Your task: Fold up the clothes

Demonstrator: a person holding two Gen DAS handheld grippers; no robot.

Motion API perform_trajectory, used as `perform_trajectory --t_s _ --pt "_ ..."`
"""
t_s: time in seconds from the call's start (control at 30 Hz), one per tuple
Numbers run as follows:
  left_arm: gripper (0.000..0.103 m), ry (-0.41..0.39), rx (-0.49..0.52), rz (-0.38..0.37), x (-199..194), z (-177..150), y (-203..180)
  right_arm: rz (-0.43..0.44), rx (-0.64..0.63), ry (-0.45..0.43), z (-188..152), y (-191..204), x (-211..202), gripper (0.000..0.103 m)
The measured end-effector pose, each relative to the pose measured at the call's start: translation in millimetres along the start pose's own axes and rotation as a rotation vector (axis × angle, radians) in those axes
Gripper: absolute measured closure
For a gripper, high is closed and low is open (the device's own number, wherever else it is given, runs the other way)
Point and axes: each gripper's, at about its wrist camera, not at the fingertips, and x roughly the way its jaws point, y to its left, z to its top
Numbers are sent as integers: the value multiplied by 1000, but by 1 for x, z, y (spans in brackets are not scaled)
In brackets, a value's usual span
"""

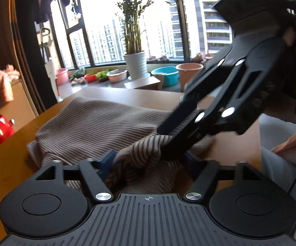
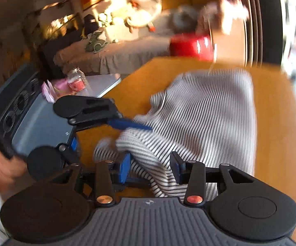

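Bunched striped cloth sits between the spread blue pads of the left gripper (image 1: 148, 164), whose jaws look parted around the fold rather than pinching it, while the right gripper (image 2: 152, 168) stands wide too, cloth between its fingers; in the left view its tips seem pressed to a raised fold, though whether it pinches I cannot tell. Beyond them the striped garment (image 1: 98, 123) lies rumpled near the table (image 1: 8, 164) edge closest to the person. It looks soft, light and limp, so it likely handles best pinched at a hem or corner.
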Motion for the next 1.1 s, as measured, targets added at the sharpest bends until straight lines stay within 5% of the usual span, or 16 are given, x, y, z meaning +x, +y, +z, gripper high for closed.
perform_trajectory --t_s 0.13,0.33,0.43,0.5,0.53,0.67,0.87,1.1 --pt "42 -16 -182 -57 0 -4 26 -102 -166 -54 -5 13 -17 37" --pt "48 -51 -427 -119 -1 -7 62 -228 -415 -41 -29 33 12 23" --pt "50 -49 -467 -118 0 -8 69 -259 -548 -42 -39 43 33 23" --pt "50 -46 -476 -113 2 -10 71 -280 -636 -42 -46 50 46 35" --pt "50 -45 -481 -110 3 -11 72 -290 -681 -42 -50 54 53 50" --pt "42 -50 -503 -95 -2 -16 75 -261 -595 -30 -40 51 53 66" --pt "24 -85 -530 -40 -20 -14 87 -198 -405 -17 -19 38 45 73" --pt "21 -154 -585 -45 -36 -11 103 -154 -330 -13 -12 36 22 76"
